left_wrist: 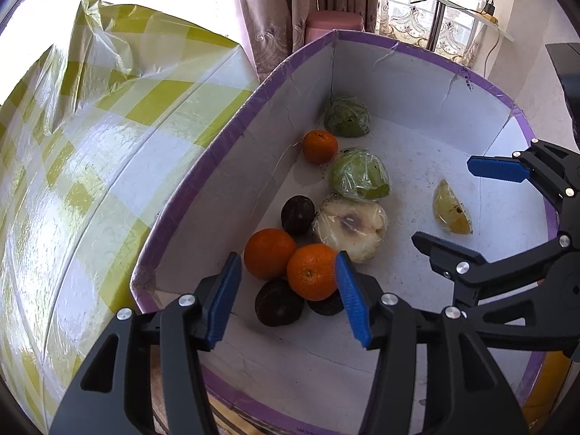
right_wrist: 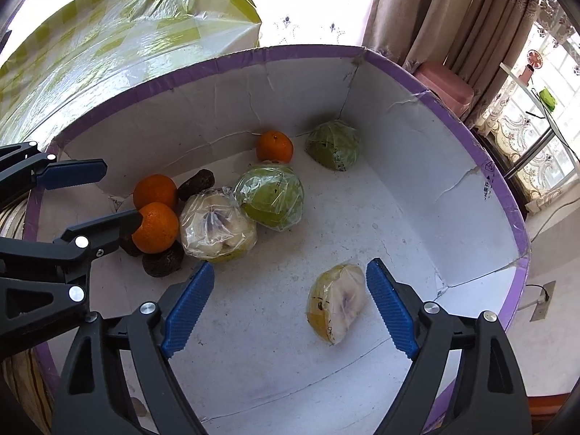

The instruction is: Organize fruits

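While both grippers hang over the purple-rimmed box point(right_wrist: 427, 98), the right gripper point(right_wrist: 288, 313) stands wide open, empty, straddling the wrapped yellow wedge point(right_wrist: 335, 304) near the box's right wall; the left gripper point(left_wrist: 288, 297), partly open, brackets an orange point(left_wrist: 312, 271) by the left wall.

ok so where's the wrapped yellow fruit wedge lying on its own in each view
Left wrist: wrapped yellow wedge right of centre, alone on the box floor.
Right wrist: same wedge low and centre-right, between the right gripper fingers, untouched.
Shared landmark: the wrapped pale cut fruit beside the oranges.
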Tool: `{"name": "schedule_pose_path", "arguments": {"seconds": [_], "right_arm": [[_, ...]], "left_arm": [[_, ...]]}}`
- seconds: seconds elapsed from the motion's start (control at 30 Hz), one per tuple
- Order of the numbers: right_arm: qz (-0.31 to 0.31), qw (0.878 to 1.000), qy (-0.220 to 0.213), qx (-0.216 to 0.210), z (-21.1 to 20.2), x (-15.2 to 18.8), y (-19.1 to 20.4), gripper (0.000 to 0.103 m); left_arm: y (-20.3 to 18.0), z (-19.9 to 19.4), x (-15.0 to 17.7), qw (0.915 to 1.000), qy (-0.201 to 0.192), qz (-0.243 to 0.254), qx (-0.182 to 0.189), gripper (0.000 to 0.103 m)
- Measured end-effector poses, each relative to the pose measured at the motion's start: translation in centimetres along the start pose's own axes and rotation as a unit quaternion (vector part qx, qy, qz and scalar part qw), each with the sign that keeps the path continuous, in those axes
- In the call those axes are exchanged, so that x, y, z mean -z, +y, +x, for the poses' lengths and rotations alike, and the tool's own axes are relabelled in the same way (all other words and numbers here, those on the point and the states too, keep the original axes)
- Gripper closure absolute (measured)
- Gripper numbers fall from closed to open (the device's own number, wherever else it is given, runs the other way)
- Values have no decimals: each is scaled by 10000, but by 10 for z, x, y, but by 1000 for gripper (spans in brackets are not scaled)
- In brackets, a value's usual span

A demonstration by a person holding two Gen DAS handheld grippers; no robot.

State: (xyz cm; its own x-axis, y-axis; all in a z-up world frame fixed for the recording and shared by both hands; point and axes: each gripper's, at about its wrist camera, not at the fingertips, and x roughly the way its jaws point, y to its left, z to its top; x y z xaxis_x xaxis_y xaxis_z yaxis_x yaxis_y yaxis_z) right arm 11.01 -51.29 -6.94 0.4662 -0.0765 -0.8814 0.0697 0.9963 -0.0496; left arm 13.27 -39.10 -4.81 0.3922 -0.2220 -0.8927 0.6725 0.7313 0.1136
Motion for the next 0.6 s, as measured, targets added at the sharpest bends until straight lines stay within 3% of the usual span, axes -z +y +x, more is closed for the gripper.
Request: {"name": "schedule_pose_path", "arguments": {"seconds": [0.2, 0.33, 0.4, 0.6], "right_arm": [[122, 9997, -141, 152, -9, 3, -1, 19], [416, 9976, -516, 178, -29, 5, -7, 17], [585, 9957, -678, 237, -40, 8, -11, 17], [1106, 9864, -1078, 567, -77, 24, -17, 17]], "left_arm": [[4, -21, 5, 9993, -306, -157, 128, 26], [13, -47, 18, 9953, -702, -567, 351, 16], [17, -62, 26, 9909, -980, -815, 433, 4], [27, -93, 57, 9733, -1396, -1443, 1110, 2]]}}
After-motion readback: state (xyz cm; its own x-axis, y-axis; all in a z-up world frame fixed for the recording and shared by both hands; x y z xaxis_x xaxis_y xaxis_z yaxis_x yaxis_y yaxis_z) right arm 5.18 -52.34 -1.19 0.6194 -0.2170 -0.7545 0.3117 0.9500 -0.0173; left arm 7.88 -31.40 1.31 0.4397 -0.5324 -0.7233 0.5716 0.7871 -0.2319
